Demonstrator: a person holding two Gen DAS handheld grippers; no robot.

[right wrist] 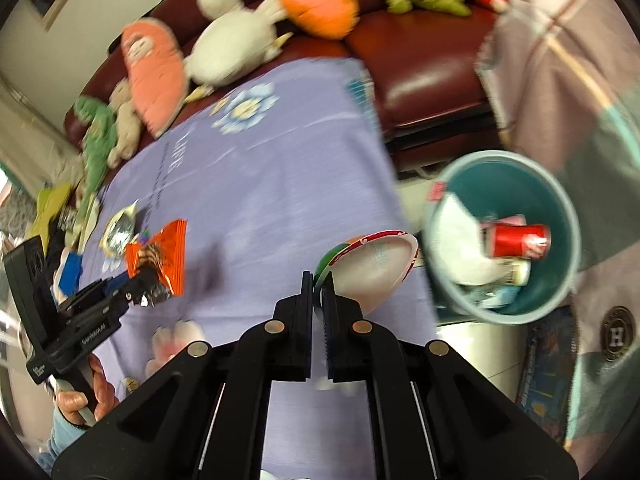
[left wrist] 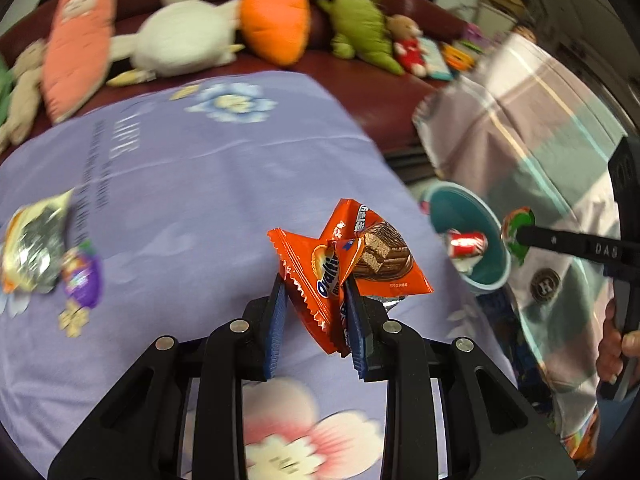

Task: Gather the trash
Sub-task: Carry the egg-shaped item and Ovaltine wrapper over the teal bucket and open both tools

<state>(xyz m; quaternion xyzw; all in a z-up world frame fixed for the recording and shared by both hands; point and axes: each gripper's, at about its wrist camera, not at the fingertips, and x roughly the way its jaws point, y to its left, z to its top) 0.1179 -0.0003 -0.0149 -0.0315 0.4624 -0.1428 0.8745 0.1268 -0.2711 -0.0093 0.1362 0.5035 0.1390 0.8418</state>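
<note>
We note the left gripper [left wrist: 316,300] clamped on a crinkled orange foil wrapper [left wrist: 352,256]. The right gripper [right wrist: 317,296] pinches a thin round paper bowl [right wrist: 372,268] by its rim. Just right of it sits the round teal bin [right wrist: 560,216], holding a red can [right wrist: 516,240].

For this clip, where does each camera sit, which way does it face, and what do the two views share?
Left wrist: on the left gripper, angled down over the purple cloth; its jaws pinch an orange wrapper. The right gripper and a hand show at right.
Right wrist: on the right gripper, angled down; its jaws are shut on a disposable bowl. The left gripper and its hand show at left.
Shared: the cloth, teal bin with a red can, and sofa toys.
</note>
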